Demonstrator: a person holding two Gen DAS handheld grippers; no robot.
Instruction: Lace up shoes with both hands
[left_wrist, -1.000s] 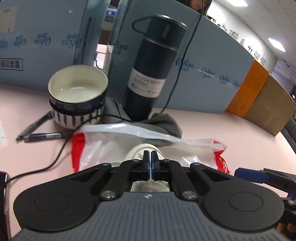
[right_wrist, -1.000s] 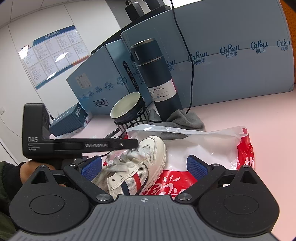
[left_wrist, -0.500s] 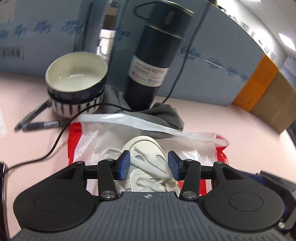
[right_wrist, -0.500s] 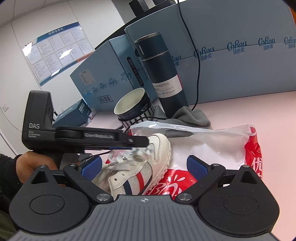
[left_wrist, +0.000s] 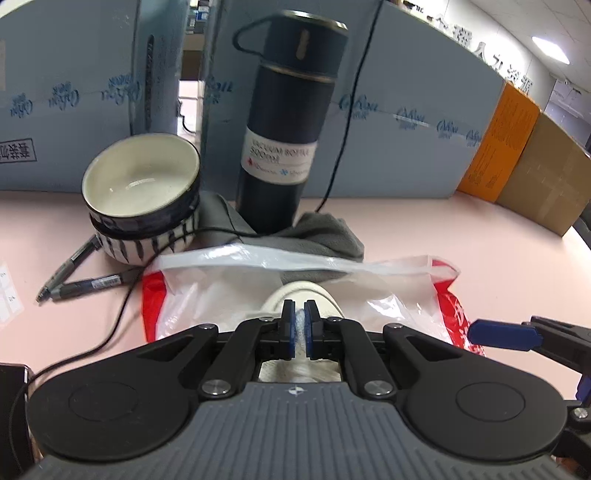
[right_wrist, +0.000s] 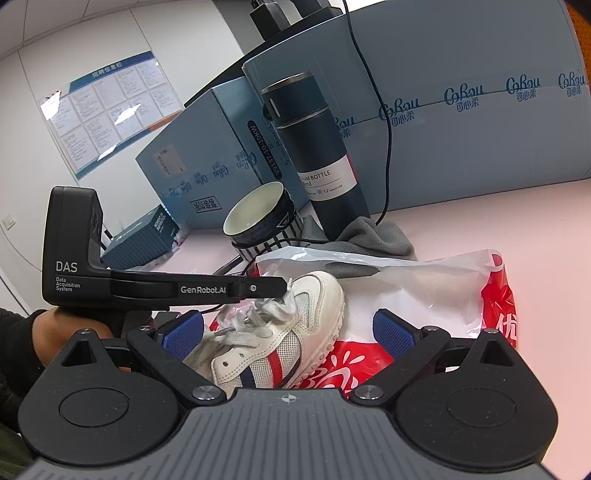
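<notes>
A white ceramic bowl with a dark blue outer band (left_wrist: 142, 186) sits nested in a second, striped bowl (left_wrist: 147, 245); the upper one holds nothing that I can see. Beside them a tall navy steel vacuum bottle (left_wrist: 288, 122) stands upright with its cap on, its foot on a crumpled grey fleece cloth (left_wrist: 325, 236). In front of that lies a crinkly red-and-white plastic bag (right_wrist: 424, 295), flat on the pale pink worktop (left_wrist: 461, 236), and on the bag rests the small cream sneaker with mesh sides and red and navy stripes (right_wrist: 295, 332), toe pointing towards the bottle.

The left claw (left_wrist: 300, 326) has come nearly together over the shoe's tongue, its blue pads pinching a bit of the frayed white lace (right_wrist: 275, 308); from the right-hand view its black finger reaches in level to the lace near the toe end. The right claw (right_wrist: 288, 332) hangs with its blue ribbed pads spread wide, the heel half of the shoe between them but untouched.

Two dark pens (left_wrist: 79, 277) and a thin black cable (left_wrist: 118, 317) lie to the left of the bag. Blue cardboard boxes (left_wrist: 406, 122) wall off the back edge; the worktop to the right of the bag is bare pink surface.
</notes>
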